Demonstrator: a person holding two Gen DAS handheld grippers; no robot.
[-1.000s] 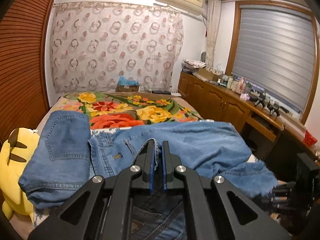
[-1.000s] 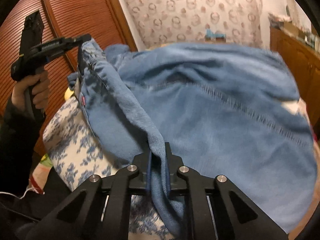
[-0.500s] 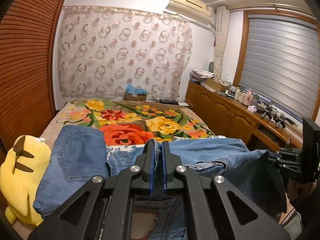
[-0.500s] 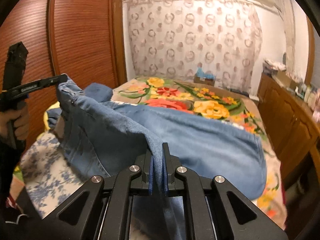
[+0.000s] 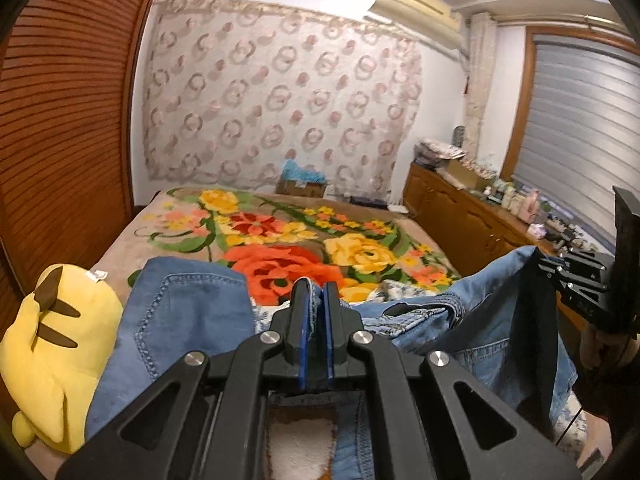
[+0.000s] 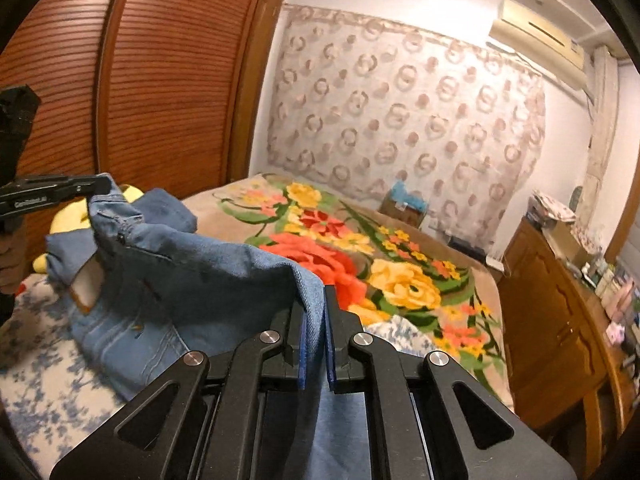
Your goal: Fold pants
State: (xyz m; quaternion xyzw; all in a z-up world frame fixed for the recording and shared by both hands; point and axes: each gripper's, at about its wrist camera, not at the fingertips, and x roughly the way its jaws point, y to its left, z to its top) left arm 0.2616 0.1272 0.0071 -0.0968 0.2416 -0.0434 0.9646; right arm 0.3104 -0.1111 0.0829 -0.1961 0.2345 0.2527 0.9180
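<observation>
The blue jeans (image 5: 472, 320) hang stretched between my two grippers above the near end of the bed. My left gripper (image 5: 315, 292) is shut on the jeans' waistband; it shows at the far left of the right wrist view (image 6: 96, 188). My right gripper (image 6: 315, 300) is shut on a fold of the jeans (image 6: 208, 264); it shows at the right of the left wrist view (image 5: 540, 268). A second pair of folded jeans (image 5: 188, 320) lies on the bed to the left, also in the right wrist view (image 6: 168, 208).
A floral blanket (image 5: 288, 236) covers the bed. A yellow plush toy (image 5: 52, 344) lies at the left edge. A blue-and-white sheet (image 6: 44, 380) covers the near end. A wooden cabinet (image 5: 460, 216) runs along the right. A slatted wardrobe (image 6: 140, 80) stands at the left.
Both grippers have risen and lifted the jeans off the bed. The cloth, which filled the right wrist view, now hangs lower and the room shows beyond it.
</observation>
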